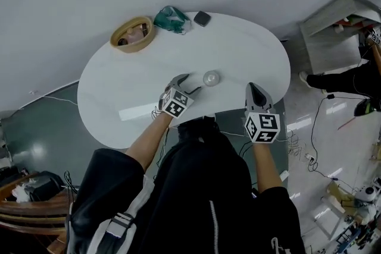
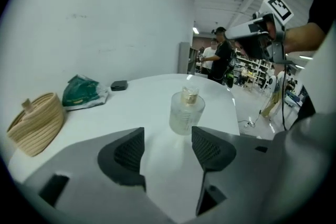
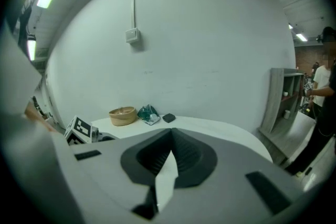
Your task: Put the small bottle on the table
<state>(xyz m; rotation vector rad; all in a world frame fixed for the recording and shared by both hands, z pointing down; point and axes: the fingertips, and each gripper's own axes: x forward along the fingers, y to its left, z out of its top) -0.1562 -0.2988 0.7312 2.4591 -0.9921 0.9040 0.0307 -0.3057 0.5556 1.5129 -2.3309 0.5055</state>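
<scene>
Small clear bottle (image 1: 211, 78) upright on the white worktop (image 1: 250, 50), close to the middle, a little toward the near edge. Gold neck on top, no lid to be seen. Left gripper (image 1: 189, 84) low over the worktop, just left of the bottle, jaws wide apart with nothing between them; bottle just past the tips, pads not on it. Right gripper (image 1: 256, 92) at the near right edge of the worktop, well apart from the bottle, jaws together at the tips and holding nothing. At the far left end, a woven basket (image 1: 133, 34), then a crumpled green bag (image 1: 172, 19), then a small black thing (image 1: 202, 18).
</scene>
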